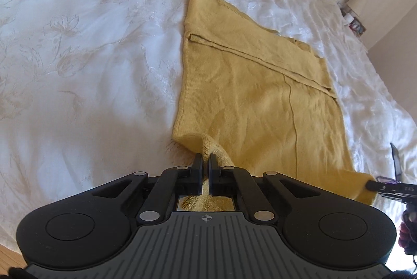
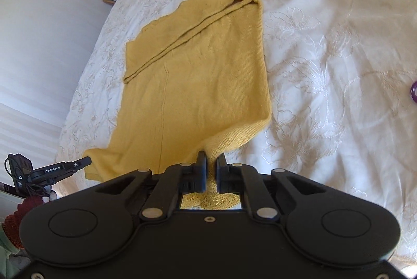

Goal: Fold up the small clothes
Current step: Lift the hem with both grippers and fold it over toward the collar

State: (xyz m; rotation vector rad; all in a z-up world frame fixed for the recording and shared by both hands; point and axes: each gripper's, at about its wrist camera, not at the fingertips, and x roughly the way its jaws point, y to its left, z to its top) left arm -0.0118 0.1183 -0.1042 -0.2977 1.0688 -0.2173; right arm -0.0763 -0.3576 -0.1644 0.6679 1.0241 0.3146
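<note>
A mustard-yellow knitted garment [image 1: 250, 86] is lying spread on a white floral bedspread [image 1: 78, 57], its sleeves folded across the body in a diagonal band. The left gripper [image 1: 205, 161] is pinching the near hem corner on one side, the knit bunching up between its clenched fingers, while the right gripper [image 2: 211, 161] is clamping the other near corner the same way. Both corners are lifting slightly off the bedding
</note>
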